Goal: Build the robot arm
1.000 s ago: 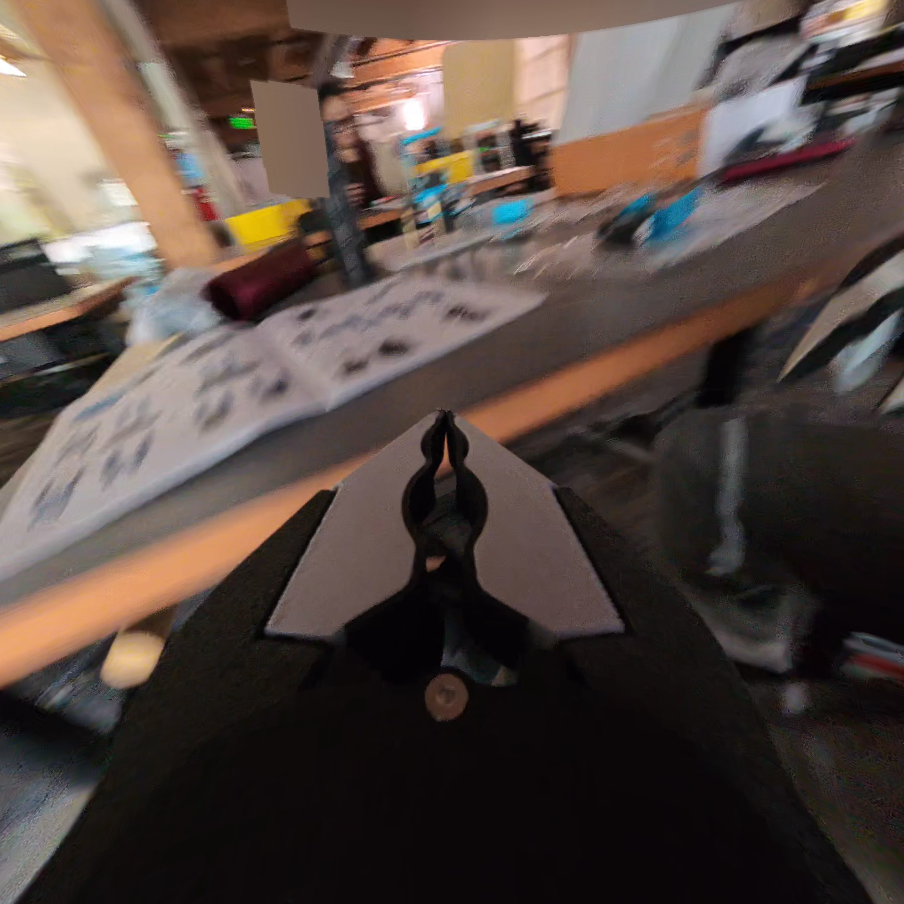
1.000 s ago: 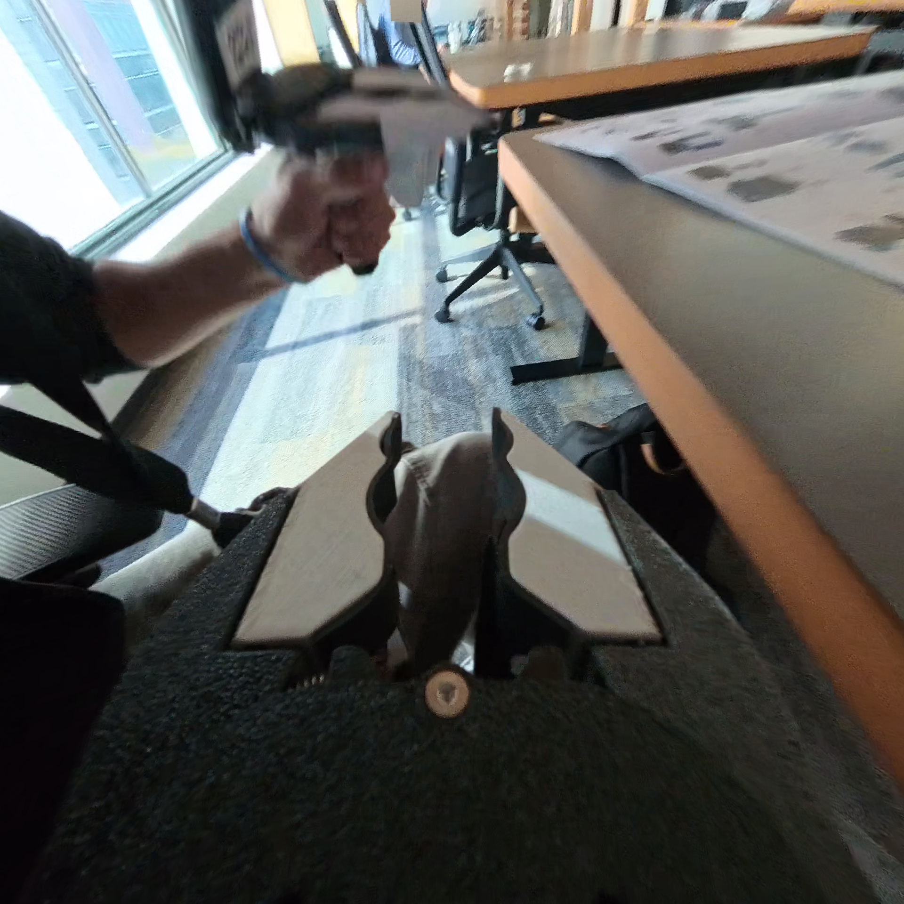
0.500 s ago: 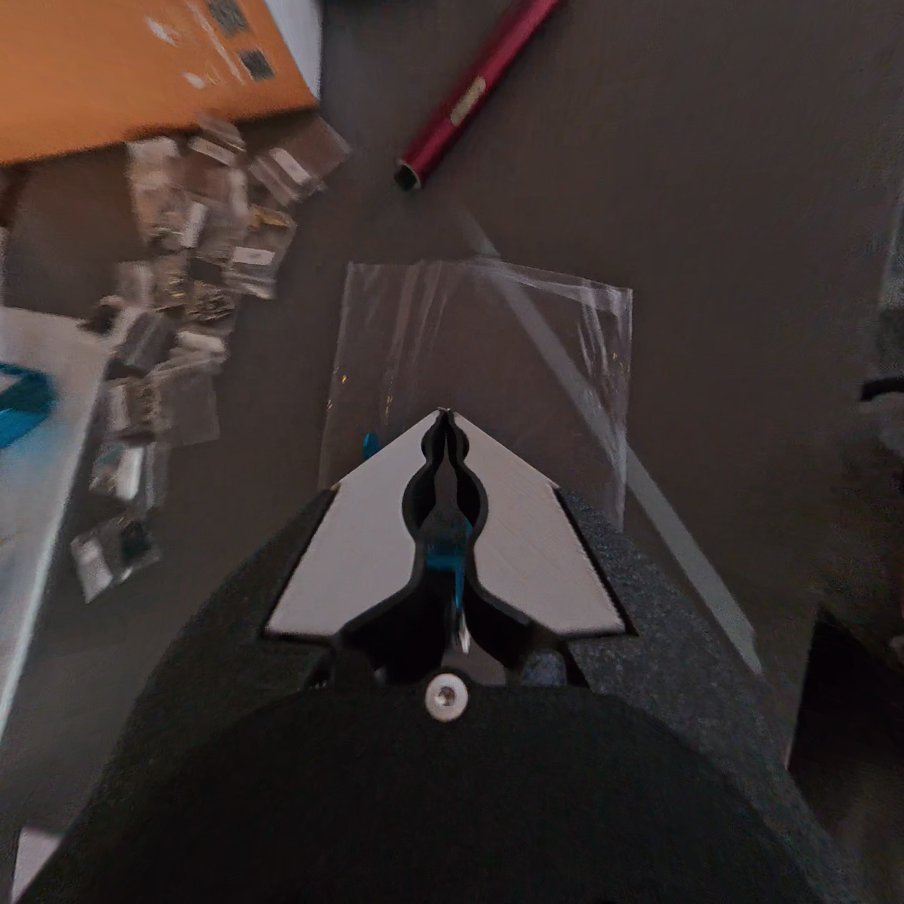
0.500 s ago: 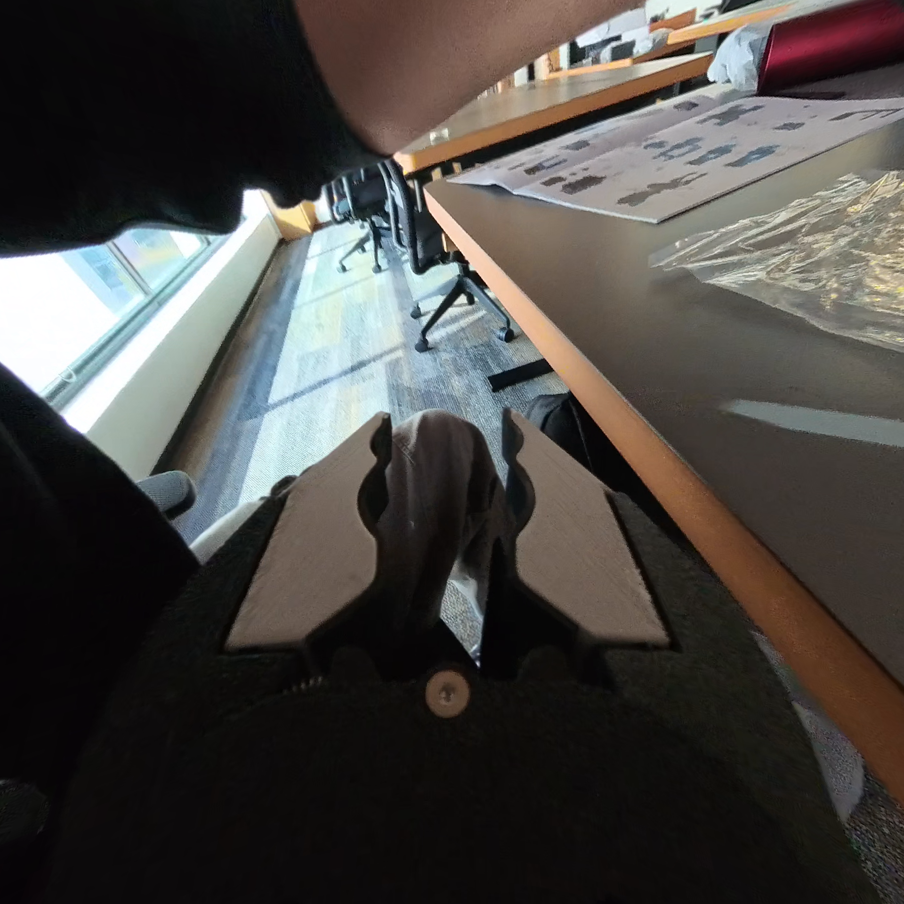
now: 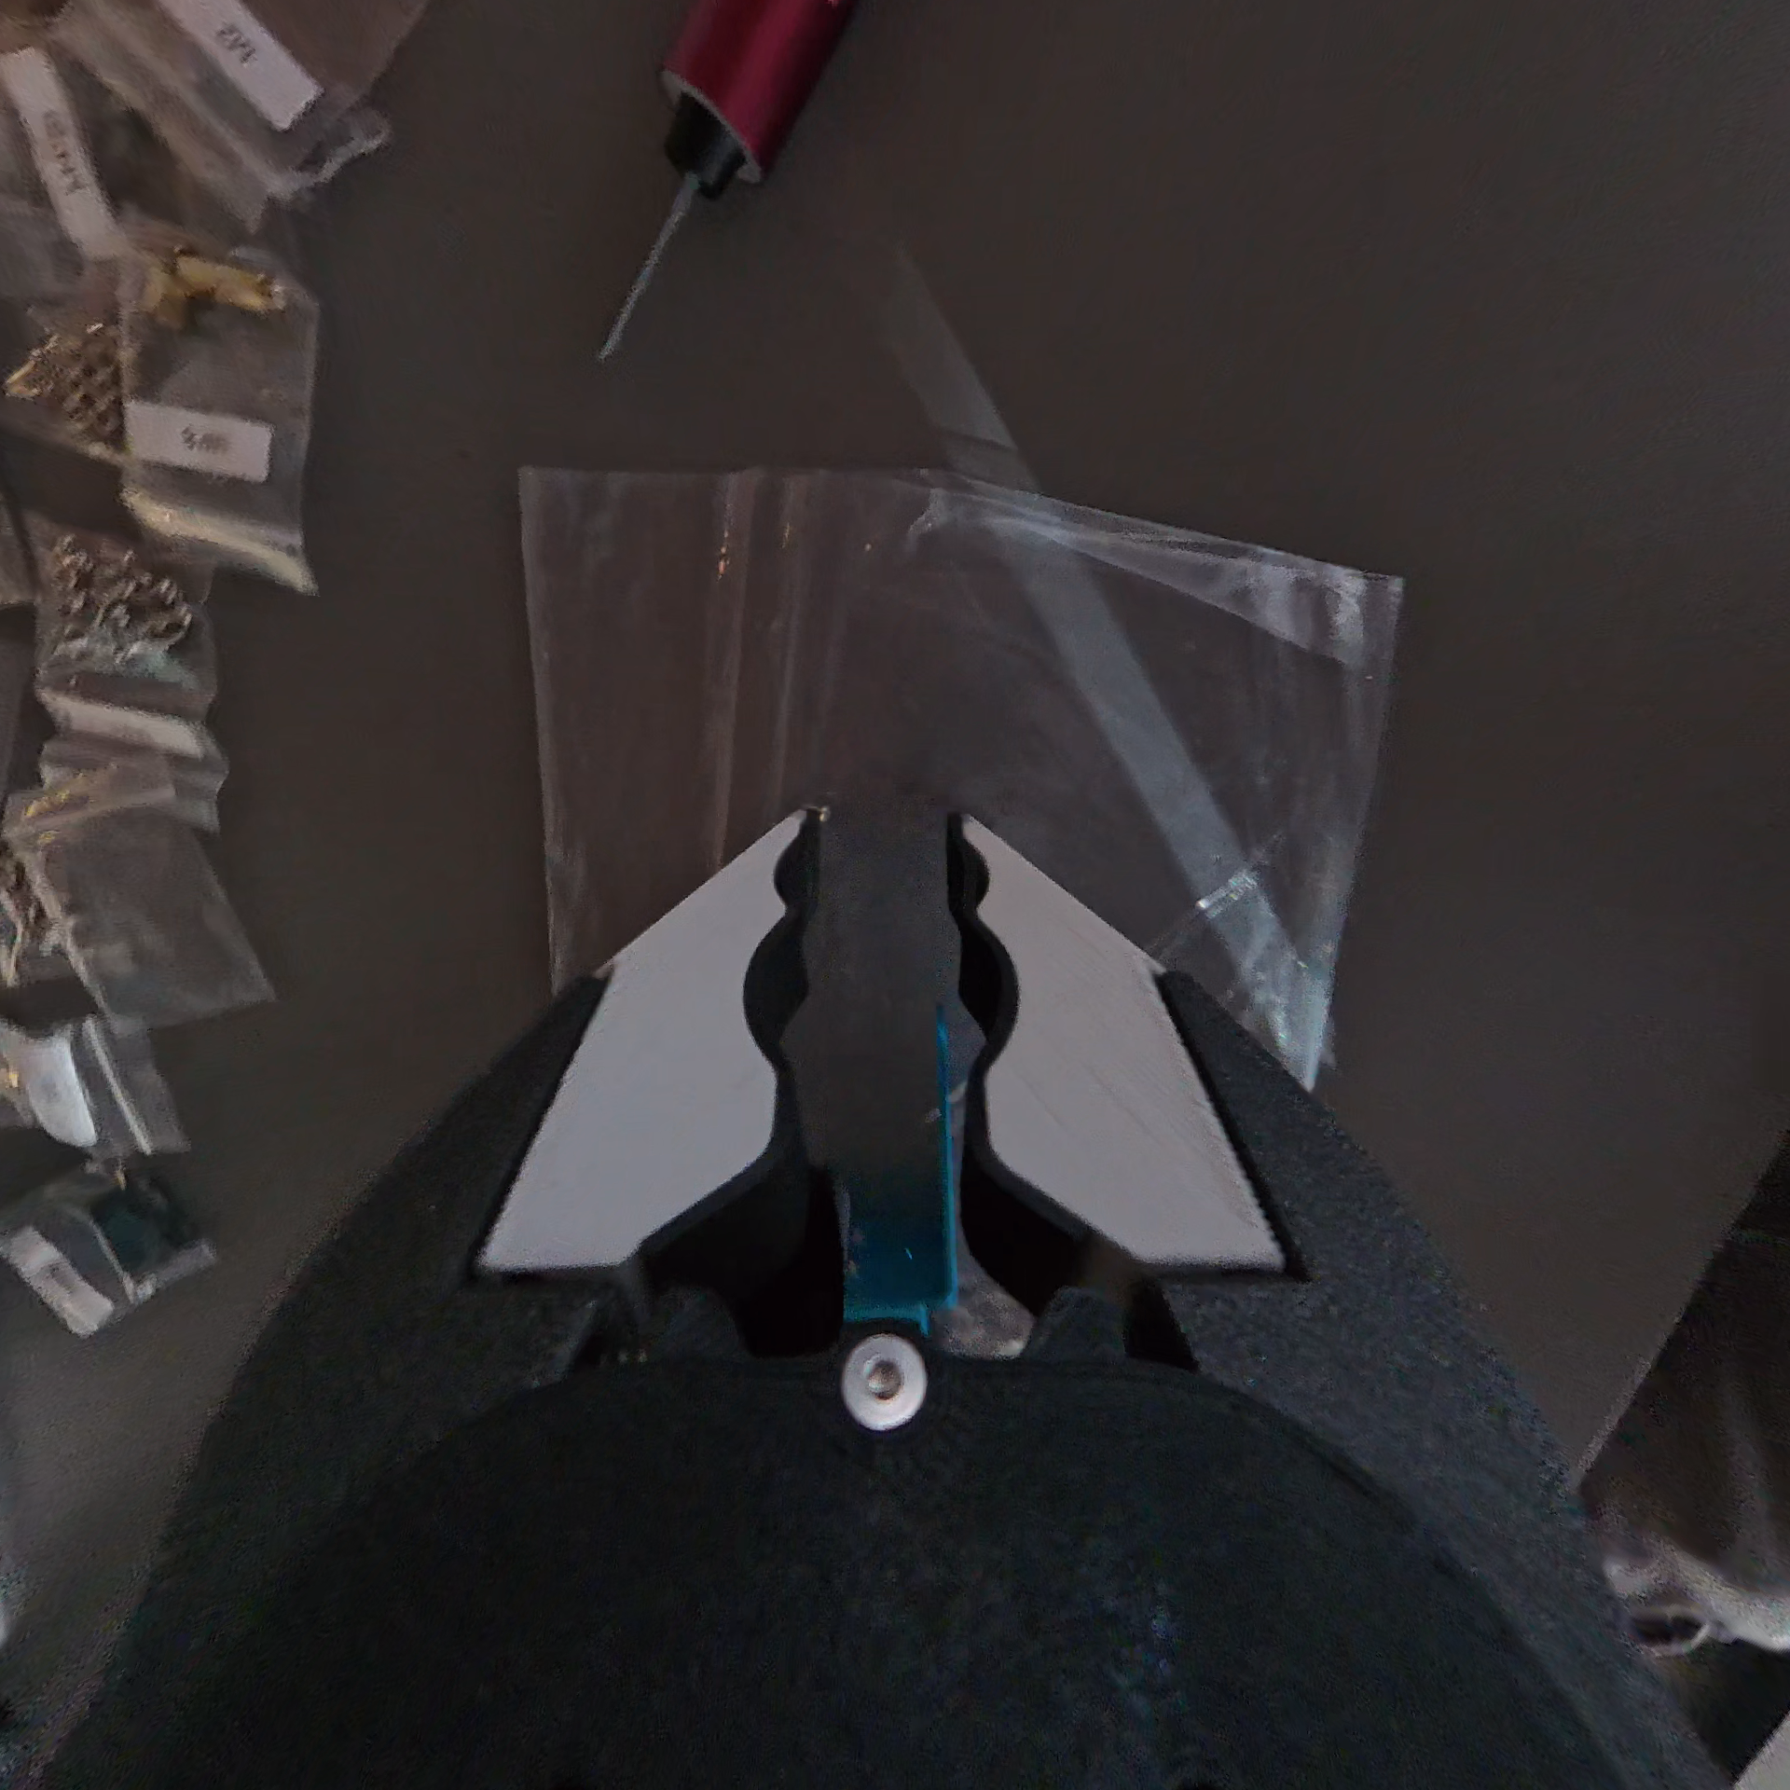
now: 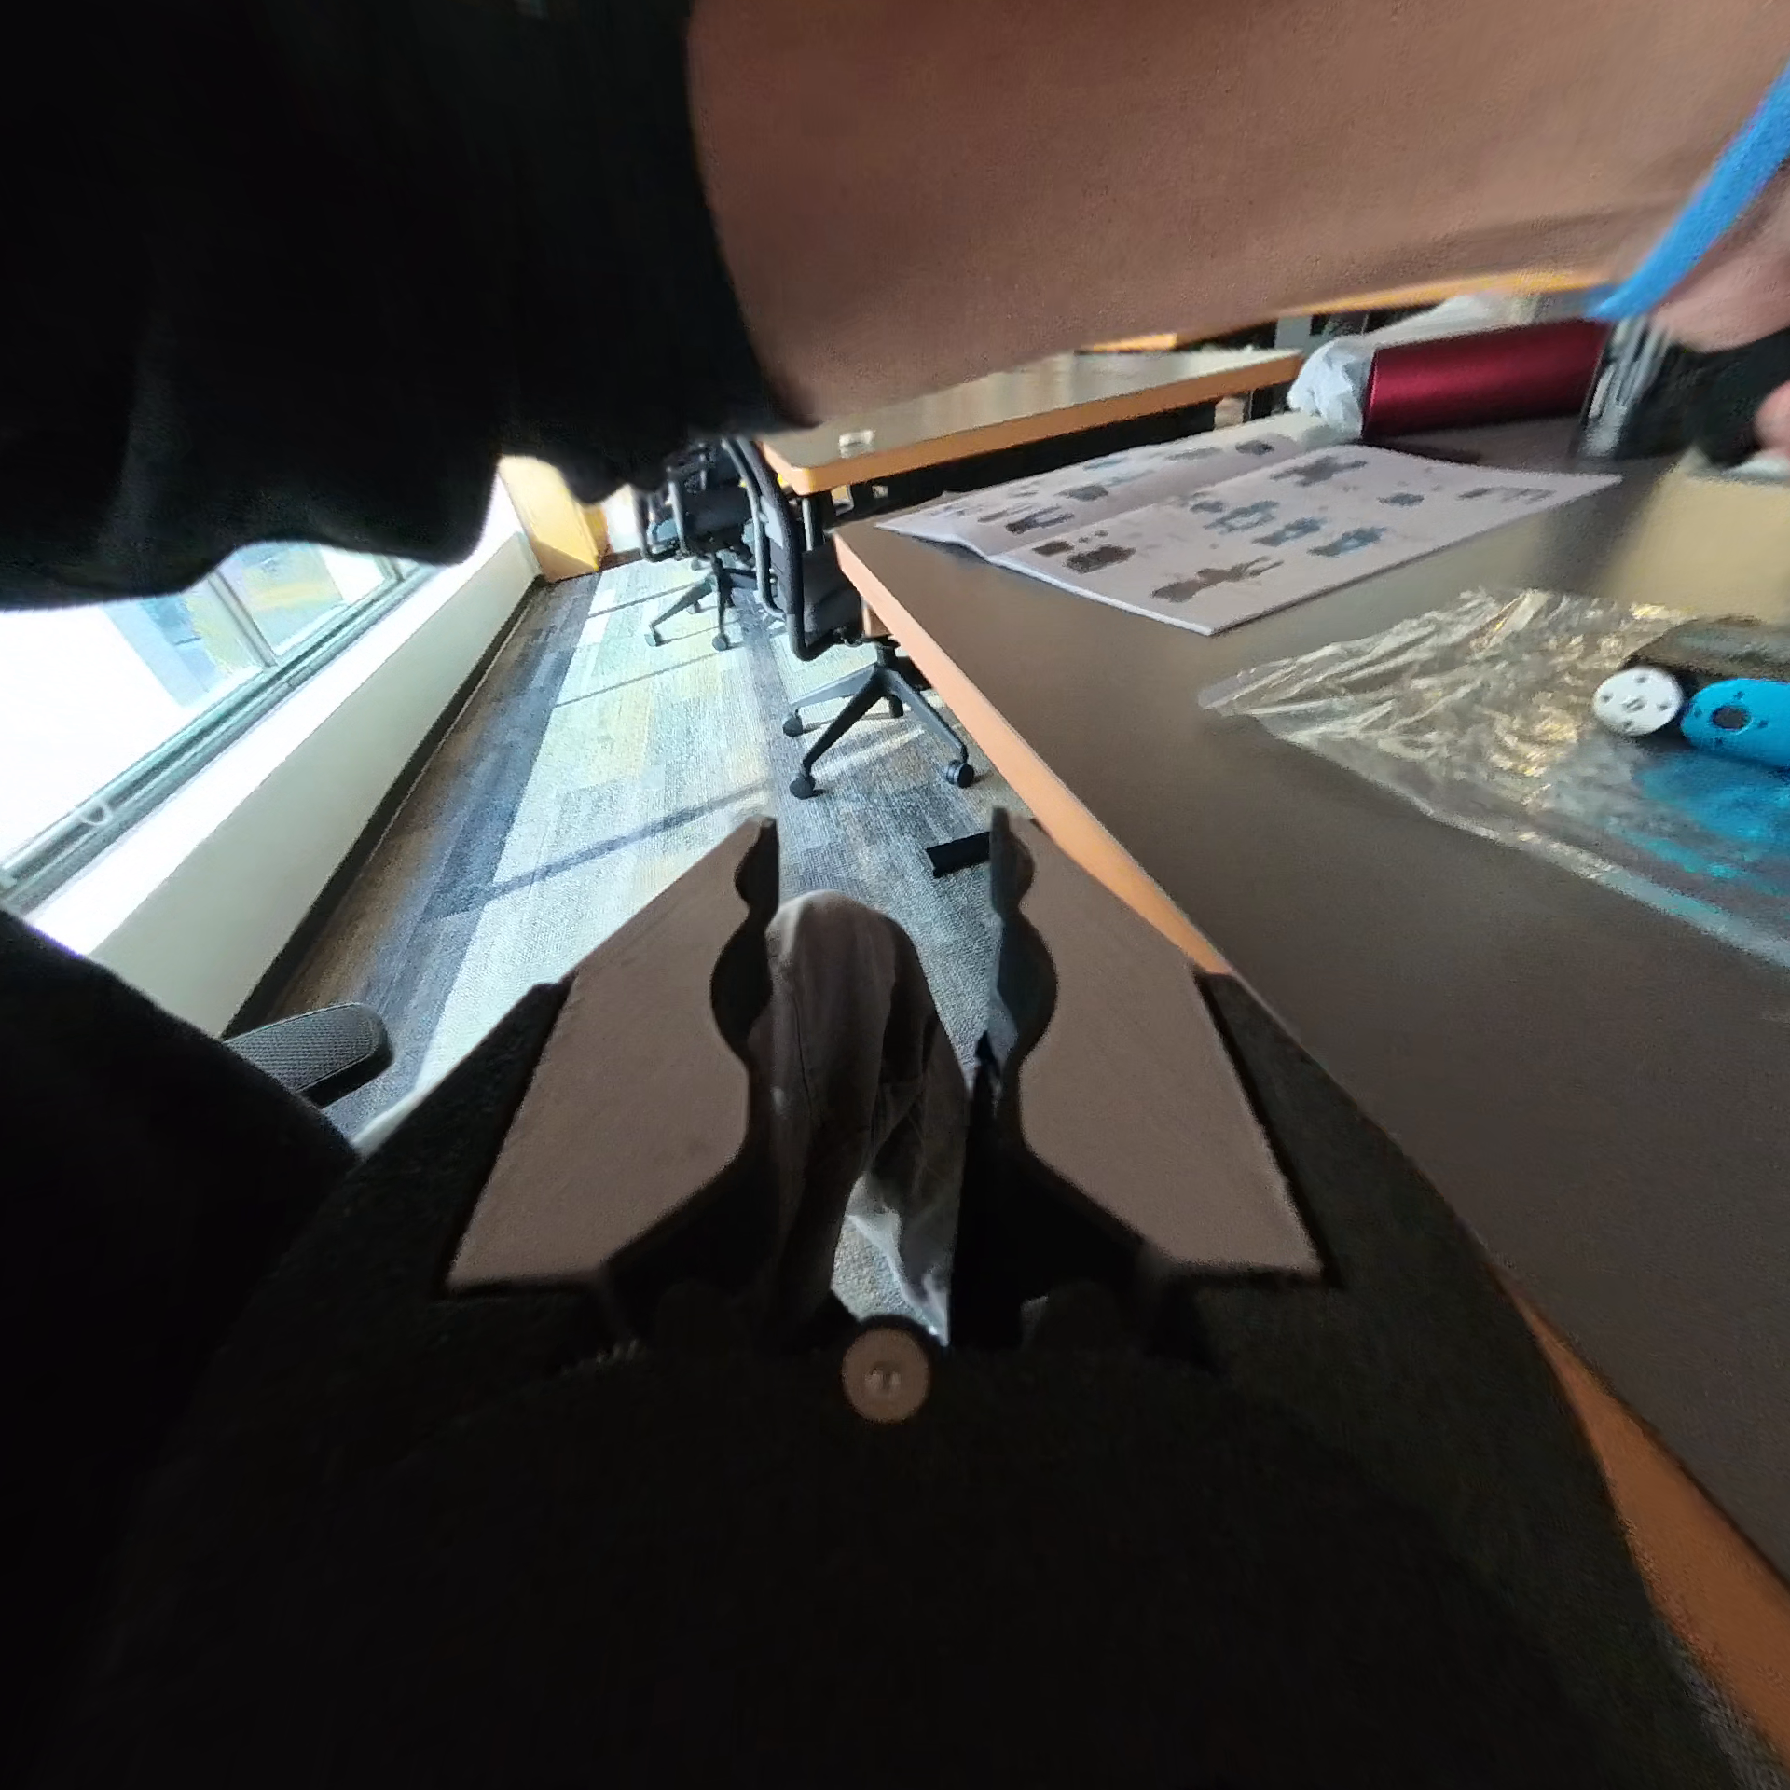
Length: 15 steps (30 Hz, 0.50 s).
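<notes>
Dark tabletop [image 5: 1356, 291] — clear bag [image 5: 872, 659], blue part [image 5: 901, 1249] inside.

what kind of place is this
Probably an open office or lab workspace used for assembly. Long wood-edged desks stand in rows with rolling office chairs on carpet by a window; one dark desktop holds small labelled bags of hardware, a clear plastic bag and an open instruction booklet.
</notes>
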Motion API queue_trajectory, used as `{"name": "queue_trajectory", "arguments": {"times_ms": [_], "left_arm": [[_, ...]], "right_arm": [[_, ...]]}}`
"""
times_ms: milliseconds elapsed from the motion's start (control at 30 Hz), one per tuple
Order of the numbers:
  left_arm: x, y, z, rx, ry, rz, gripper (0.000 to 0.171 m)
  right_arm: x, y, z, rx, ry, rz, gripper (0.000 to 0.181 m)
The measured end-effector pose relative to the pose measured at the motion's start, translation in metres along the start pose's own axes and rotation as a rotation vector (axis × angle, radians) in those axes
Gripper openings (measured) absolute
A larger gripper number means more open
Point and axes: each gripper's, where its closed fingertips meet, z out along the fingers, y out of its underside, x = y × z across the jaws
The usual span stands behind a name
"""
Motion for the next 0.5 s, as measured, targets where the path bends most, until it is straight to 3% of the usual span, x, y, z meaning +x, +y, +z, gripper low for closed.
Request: {"name": "queue_trajectory", "arguments": {"times_ms": [133, 233, 300, 367, 433, 500], "left_arm": [[0.023, 0.005, -0.082, 0.311, -0.046, -0.154, 0.028], [0.062, 0.039, -0.159, 0.552, -0.102, -0.234, 0.027], [0.086, 0.072, -0.185, 0.591, -0.130, -0.284, 0.027], [0.105, 0.108, -0.196, 0.541, -0.168, -0.339, 0.028], [0.126, 0.150, -0.212, 0.505, -0.262, -0.402, 0.028], [0.158, 0.201, -0.236, 0.548, -0.368, -0.535, 0.027]], "right_arm": [[0.011, -0.007, -0.006, 0.004, 0.050, -0.031, 0.043], [0.014, -0.006, -0.003, 0.016, 0.061, -0.014, 0.042], [0.011, -0.006, 0.008, 0.029, 0.041, -0.012, 0.040], [0.004, -0.005, 0.024, 0.018, 0.015, -0.021, 0.040], [-0.007, 0.004, 0.041, -0.057, -0.020, -0.045, 0.045], [-0.020, 0.015, 0.056, -0.115, -0.042, -0.119, 0.049]]}}
